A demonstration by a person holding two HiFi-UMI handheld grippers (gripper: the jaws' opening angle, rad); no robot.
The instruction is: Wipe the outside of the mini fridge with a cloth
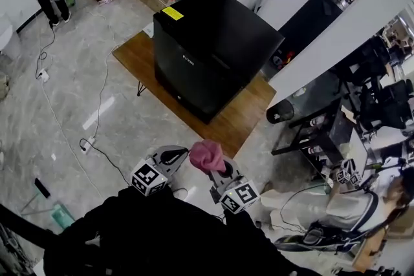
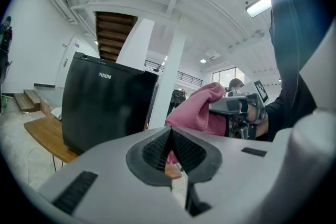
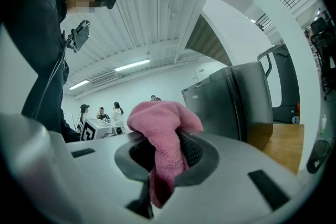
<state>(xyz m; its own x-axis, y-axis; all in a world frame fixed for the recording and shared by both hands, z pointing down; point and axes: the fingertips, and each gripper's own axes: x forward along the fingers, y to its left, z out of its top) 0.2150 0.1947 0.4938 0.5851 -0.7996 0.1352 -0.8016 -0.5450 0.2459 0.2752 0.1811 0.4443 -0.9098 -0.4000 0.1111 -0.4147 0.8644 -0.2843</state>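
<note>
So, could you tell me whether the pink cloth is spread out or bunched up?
Bunched up: the pink cloth is a crumpled wad clamped in the right hand-held gripper, one end hanging below the jaws.

Bright, even; ceiling strip light [image 2: 260, 5] glares; fisheye edges warped, vignetted.

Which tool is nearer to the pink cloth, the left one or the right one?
Right. The right tool is shut on the pink cloth; the left tool, shut and empty, is beside it.
</note>
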